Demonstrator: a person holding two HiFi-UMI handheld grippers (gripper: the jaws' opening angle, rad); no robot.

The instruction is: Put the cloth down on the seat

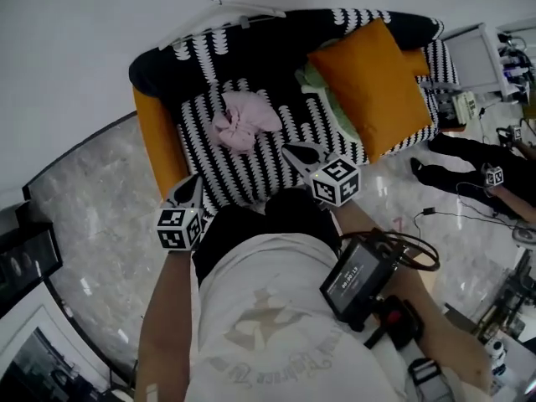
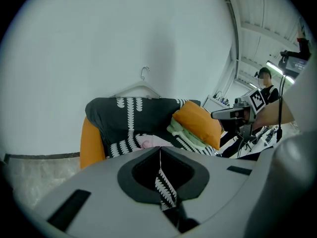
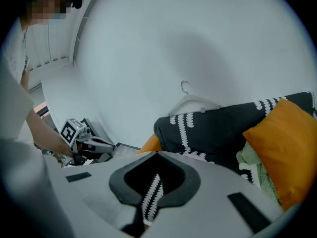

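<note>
A: Where's the cloth?
B: The pink cloth (image 1: 243, 120) is bunched on the seat (image 1: 251, 170), left of centre on the black-and-white cover. Nothing is touching it.

A: Grippers?
B: The left gripper (image 1: 191, 184) is clenched with its jaw tips meeting and nothing between them. The right gripper (image 1: 298, 151) is the same: jaws together, empty. Both are clear of the cloth, near the seat's front edge.

A: Where are they relative to the cloth?
B: In the head view, the left one is at 7 o'clock of it and the right one at 4 o'clock. From the gap between them the cloth sits at about 12 o'clock.

A: What else is on the chair?
B: There's an orange cushion (image 1: 373, 82) at 3 o'clock of the cloth, tilted against the backrest (image 1: 251, 53). Some green fabric (image 1: 322, 90) shows under the cushion's left edge. Neither touches the cloth. A white hanger (image 1: 243, 11) lies along the top of the backrest at 12 o'clock. The chair's orange side panel (image 1: 155, 136) is at 9 o'clock.

A: Anyone else around?
B: Another person in dark clothes (image 2: 268, 89) is at 3 o'clock of the chair, well apart from it. I can't tell what they're handling.
</note>
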